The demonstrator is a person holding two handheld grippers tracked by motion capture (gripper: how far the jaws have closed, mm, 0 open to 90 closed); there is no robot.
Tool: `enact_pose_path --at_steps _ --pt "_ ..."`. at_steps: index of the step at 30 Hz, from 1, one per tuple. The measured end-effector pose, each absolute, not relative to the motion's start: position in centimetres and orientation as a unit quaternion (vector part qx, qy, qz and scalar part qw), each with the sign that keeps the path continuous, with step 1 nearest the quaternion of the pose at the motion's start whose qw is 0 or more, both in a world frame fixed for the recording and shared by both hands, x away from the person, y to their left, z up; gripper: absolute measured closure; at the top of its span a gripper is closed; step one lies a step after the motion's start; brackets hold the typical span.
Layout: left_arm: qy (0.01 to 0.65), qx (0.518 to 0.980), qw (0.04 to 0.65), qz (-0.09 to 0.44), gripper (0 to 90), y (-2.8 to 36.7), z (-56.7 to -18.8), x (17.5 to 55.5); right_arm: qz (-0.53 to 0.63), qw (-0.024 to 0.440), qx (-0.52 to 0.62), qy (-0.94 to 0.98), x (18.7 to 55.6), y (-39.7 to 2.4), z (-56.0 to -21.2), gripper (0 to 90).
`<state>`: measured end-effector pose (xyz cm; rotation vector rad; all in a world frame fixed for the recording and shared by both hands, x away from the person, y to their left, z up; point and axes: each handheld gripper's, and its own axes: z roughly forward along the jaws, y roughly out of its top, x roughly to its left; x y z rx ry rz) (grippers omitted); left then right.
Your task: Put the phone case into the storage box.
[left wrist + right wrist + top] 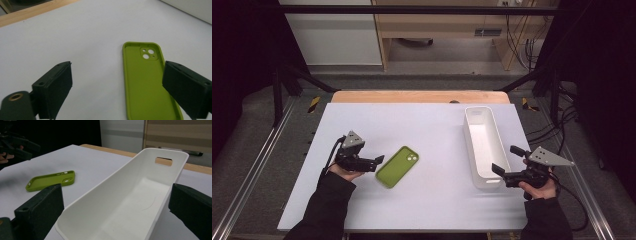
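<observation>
The phone case [397, 166] lies flat on the table [422, 125], well left of the tray [484, 147]

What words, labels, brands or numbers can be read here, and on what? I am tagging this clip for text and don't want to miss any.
None can be read.
Green phone case: plain inside, with camera cutouts and no print.
White bin: bare walls, no label.
White table: unmarked.
Yellow-and-black striped markers on the floor past the table's far corners: a pattern, no words.
</observation>
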<state>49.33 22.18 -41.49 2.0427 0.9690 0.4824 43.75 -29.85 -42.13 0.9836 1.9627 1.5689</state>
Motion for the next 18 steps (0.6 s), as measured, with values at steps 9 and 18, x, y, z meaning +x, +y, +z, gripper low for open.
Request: enact_pose_path --at_steps 9,18 --pt "0.373 0.815 0.399 0.195 1.8 21.4 -41.2 49.6 0.568 0.219 0.356 0.709 43.7 -29.9 -42.1 0.6" --pt "0.370 0.830 0.376 0.183 0.6 20.6 -42.3 50.2 0.568 0.219 0.355 0.710 43.8 -29.8 -42.1 0.5"
